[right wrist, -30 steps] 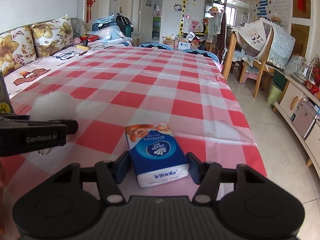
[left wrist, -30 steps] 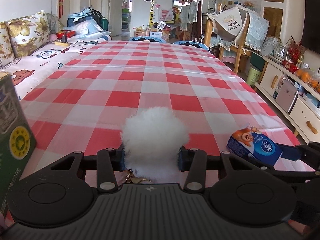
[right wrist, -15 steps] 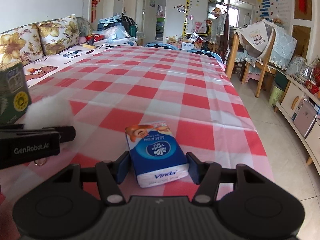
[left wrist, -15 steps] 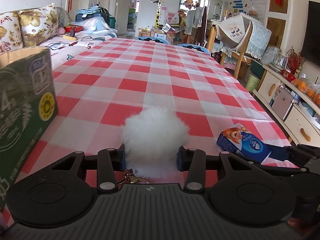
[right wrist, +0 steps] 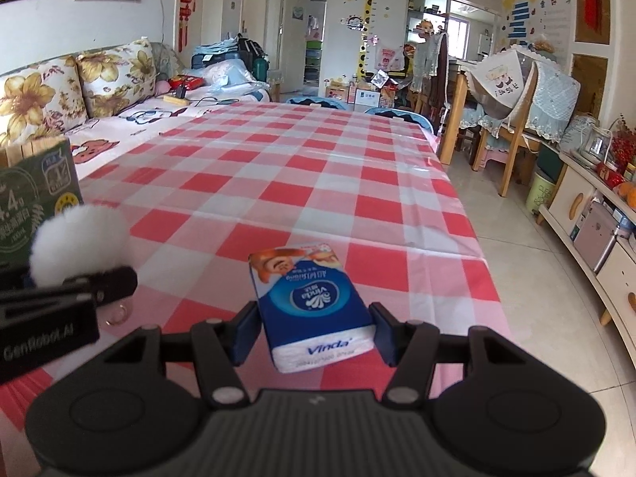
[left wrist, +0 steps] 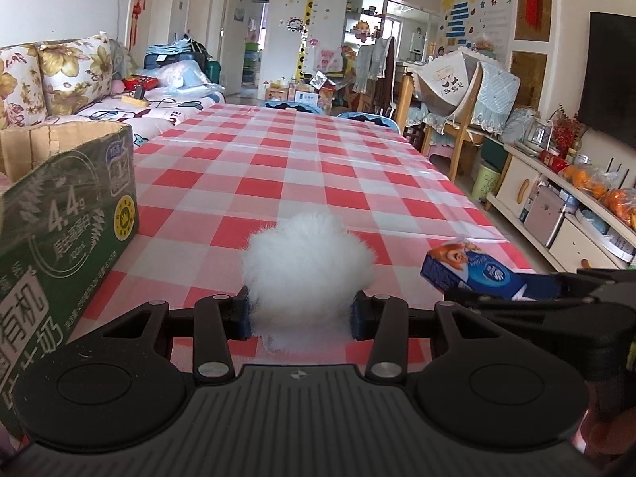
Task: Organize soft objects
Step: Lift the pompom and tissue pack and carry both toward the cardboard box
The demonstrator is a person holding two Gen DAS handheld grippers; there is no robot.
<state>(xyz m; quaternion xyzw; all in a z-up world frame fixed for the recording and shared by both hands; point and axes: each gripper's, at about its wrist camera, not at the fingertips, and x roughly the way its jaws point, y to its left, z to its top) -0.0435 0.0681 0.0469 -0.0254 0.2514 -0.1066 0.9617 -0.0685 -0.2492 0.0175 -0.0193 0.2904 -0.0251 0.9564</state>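
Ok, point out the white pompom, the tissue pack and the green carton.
white pompom [left wrist: 308, 268], left wrist view, middle of the fluff.
tissue pack [right wrist: 314, 302], right wrist view, blue top face.
green carton [left wrist: 67, 230], left wrist view, printed side wall.

Bare checked tablecloth [left wrist: 302, 167] ahead, green carton [left wrist: 67, 230] blocking the left, right hand-held gripper [left wrist: 512, 298] close alongside.

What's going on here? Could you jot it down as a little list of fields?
surface: table with a red and white checked cloth
left gripper: shut on a white pompom
right gripper: shut on a blue tissue pack
box: green carton, open at the top, on the table's left side
pompom and tissue pack: both held above the cloth, side by side
in the box: cannot tell
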